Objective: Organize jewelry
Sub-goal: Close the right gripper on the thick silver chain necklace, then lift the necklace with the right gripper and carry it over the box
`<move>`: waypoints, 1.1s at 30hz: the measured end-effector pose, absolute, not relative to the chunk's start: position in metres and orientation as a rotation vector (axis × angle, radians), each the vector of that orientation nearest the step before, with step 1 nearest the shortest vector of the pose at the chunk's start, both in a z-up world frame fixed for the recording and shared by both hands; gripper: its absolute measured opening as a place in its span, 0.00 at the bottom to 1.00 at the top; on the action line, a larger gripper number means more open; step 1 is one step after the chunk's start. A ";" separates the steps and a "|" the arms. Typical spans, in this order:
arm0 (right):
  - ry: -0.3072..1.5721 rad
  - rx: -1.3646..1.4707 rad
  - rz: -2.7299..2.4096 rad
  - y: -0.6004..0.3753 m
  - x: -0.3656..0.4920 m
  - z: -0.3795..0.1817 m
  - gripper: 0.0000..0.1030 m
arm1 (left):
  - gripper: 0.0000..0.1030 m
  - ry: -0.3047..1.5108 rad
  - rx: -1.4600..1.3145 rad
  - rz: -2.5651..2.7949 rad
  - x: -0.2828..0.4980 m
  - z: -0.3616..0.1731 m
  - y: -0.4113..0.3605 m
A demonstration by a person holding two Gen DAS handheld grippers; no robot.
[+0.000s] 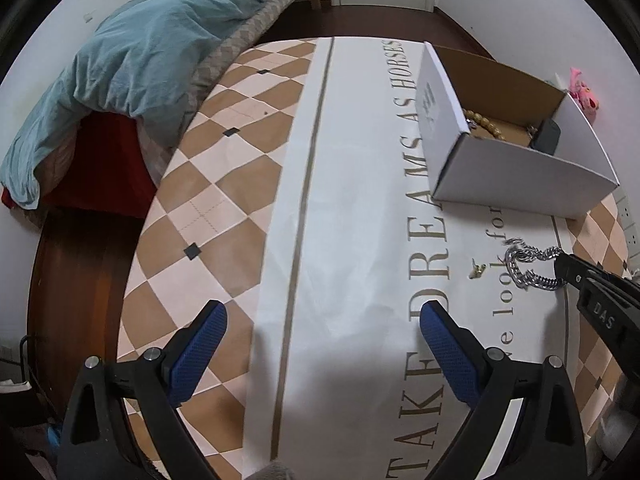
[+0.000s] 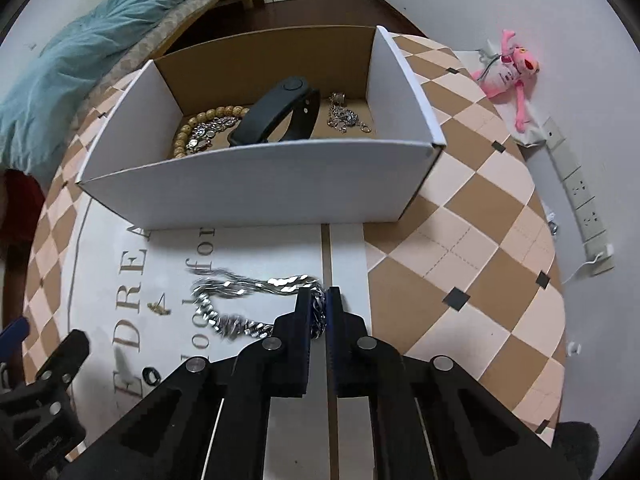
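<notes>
A heavy silver chain (image 2: 248, 300) lies on the tablecloth in front of a white cardboard box (image 2: 260, 180). My right gripper (image 2: 319, 300) is shut on one end of the silver chain; it also shows in the left wrist view (image 1: 562, 266), with the chain (image 1: 524, 264) there. The box holds a beaded bracelet (image 2: 200, 128), a black band (image 2: 276, 116) and a small silver piece (image 2: 344, 116). A small gold item (image 2: 160, 308) and a black ring (image 2: 151, 376) lie on the cloth. My left gripper (image 1: 324, 320) is open and empty above the cloth.
The table has a checkered cloth (image 2: 460, 260) with gold lettering. A pink plush toy (image 2: 512, 72) and a power strip (image 2: 576, 192) lie at the right. A bed with a blue duvet (image 1: 132, 52) stands at the left.
</notes>
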State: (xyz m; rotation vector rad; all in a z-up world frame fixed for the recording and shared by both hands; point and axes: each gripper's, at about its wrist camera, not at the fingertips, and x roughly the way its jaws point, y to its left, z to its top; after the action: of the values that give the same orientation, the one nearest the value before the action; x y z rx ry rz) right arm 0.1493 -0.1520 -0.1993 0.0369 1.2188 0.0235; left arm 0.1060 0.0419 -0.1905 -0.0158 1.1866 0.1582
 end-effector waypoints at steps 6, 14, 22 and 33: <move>1.177 0.132 0.008 -0.194 0.131 -0.182 0.05 | 0.95 1.197 -0.027 0.097 0.111 -0.193 0.025; 1.162 0.191 -0.057 -0.237 0.123 -0.174 0.05 | 0.94 1.185 -0.039 -0.038 0.126 -0.195 -0.016; 1.180 0.224 -0.081 -0.253 0.123 -0.185 0.05 | 0.35 1.205 0.018 -0.077 0.138 -0.204 -0.041; 1.156 0.246 -0.043 -0.250 0.122 -0.173 0.05 | 0.06 1.164 0.011 -0.109 0.135 -0.198 -0.044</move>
State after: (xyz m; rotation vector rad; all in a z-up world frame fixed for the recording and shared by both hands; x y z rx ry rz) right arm 0.1215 -0.2503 -0.1726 0.2461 1.1559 -0.0435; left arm 0.1347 -0.0439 -0.1980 0.0112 1.1643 -0.1092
